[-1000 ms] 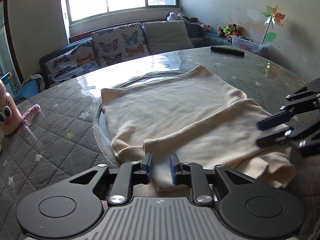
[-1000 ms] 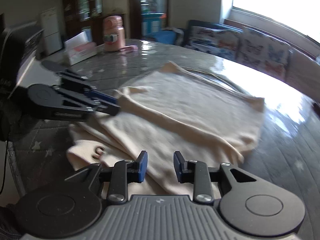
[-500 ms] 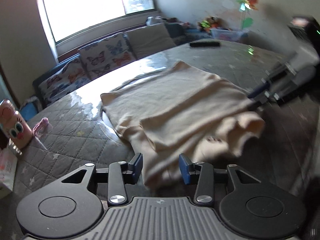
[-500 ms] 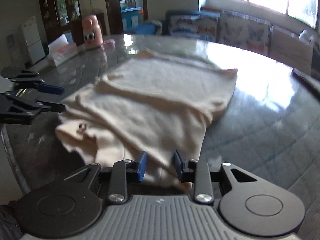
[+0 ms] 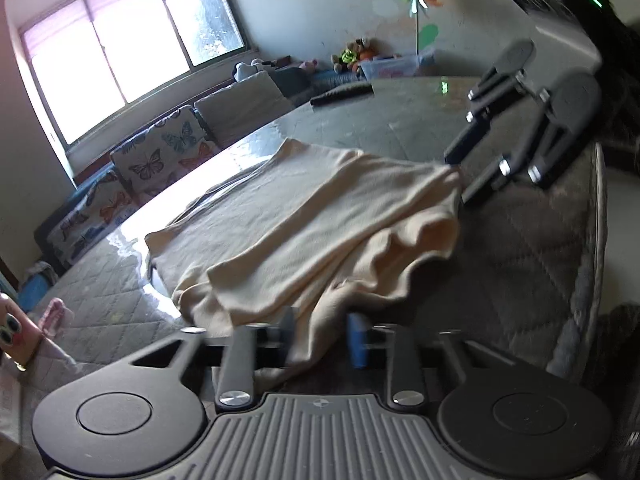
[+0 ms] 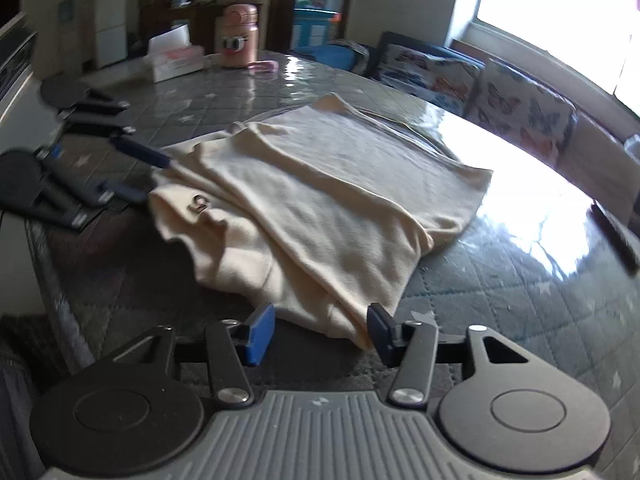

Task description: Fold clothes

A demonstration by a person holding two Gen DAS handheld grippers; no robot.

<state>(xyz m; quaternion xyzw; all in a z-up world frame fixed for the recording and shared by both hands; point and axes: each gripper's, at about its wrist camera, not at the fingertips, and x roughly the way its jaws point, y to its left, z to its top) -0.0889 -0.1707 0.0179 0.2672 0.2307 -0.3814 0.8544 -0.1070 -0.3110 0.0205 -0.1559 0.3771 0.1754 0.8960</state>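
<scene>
A cream garment lies partly folded on the quilted table, with a rumpled bunch at its near end; it also shows in the right wrist view. My left gripper is open, its jaws either side of the garment's near corner. My right gripper is open, wide apart, at the garment's other near corner. The right gripper appears in the left wrist view at the garment's edge. The left gripper appears in the right wrist view beside the bunched end.
The grey quilted table has a glossy cover. A pink bottle and a tissue box stand at its far side. A dark remote lies on the far edge. A butterfly-cushion sofa stands under the window.
Both grippers have opened and drawn back from the garment's near edge. The garment's near end has dropped into a rumpled bunch on the table.
</scene>
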